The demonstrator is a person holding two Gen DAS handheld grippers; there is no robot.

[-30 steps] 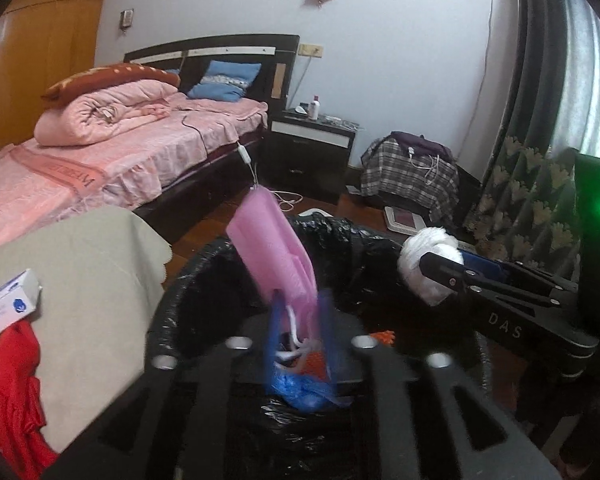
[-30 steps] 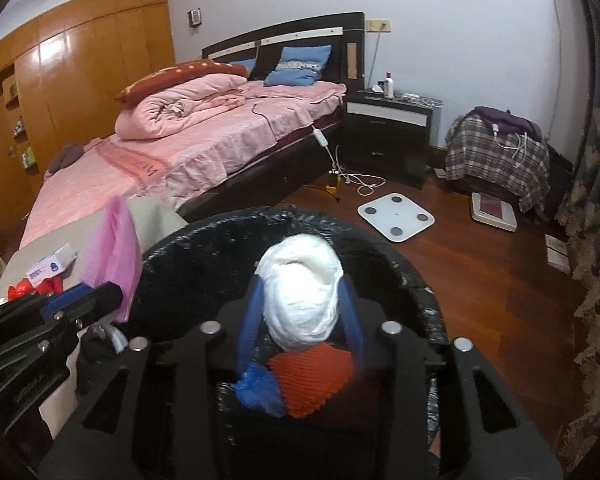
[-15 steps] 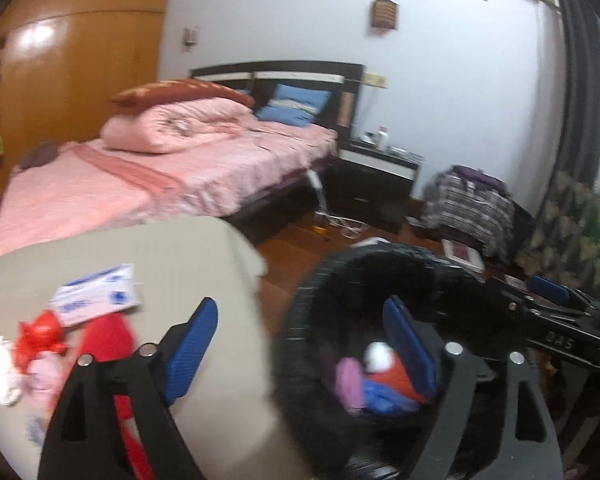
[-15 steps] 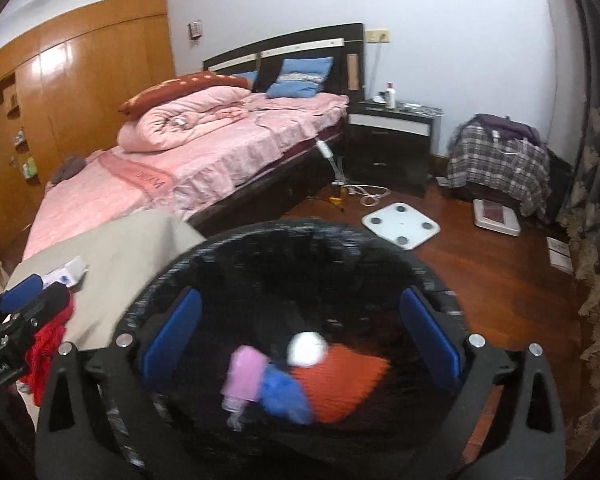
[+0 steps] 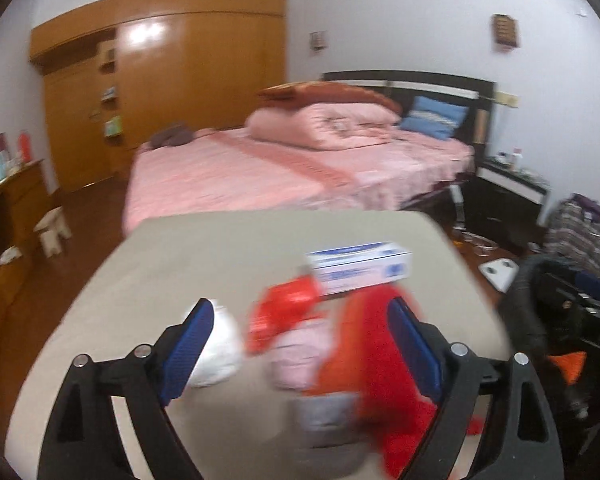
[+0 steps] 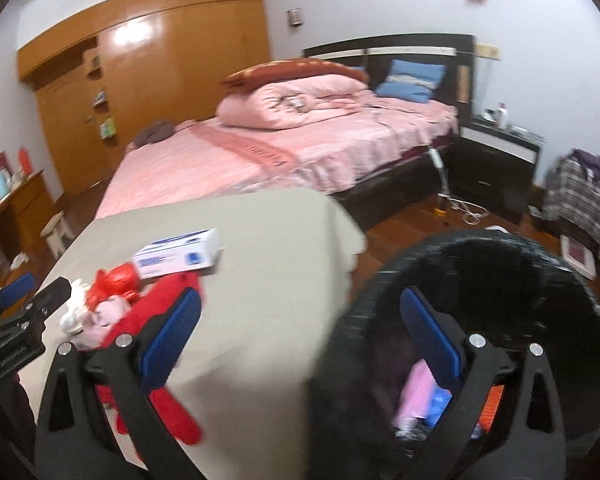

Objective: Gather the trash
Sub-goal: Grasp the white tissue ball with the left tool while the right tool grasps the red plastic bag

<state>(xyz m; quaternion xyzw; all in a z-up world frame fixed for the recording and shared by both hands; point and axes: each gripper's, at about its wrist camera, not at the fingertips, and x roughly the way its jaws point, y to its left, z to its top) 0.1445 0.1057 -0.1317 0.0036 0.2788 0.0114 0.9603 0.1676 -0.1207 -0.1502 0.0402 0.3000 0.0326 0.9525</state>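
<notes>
We held our left gripper point(image 5: 300, 344) wide open over the trash pile point(image 5: 300, 332) on the table point(image 5: 180, 272). Our right gripper point(image 6: 300, 332), open and empty too, hung between table and bin point(image 6: 540, 264). Grabbing the red cloth point(image 5: 376, 364) could drag the box point(image 5: 360, 266) off.

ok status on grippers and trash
Left gripper open, empty, over trash pile. Right gripper open, empty, by bin. Nothing blocking.

walls point(image 5: 380, 8): white | wardrobe point(image 5: 172, 80): orange wood, glare on doors | bed point(image 6: 300, 148): pink cover, dark headboard | nightstand point(image 6: 496, 160): black, beside bed | floor point(image 6: 412, 224): reddish wood | stool point(image 5: 54, 228): white, left
</notes>
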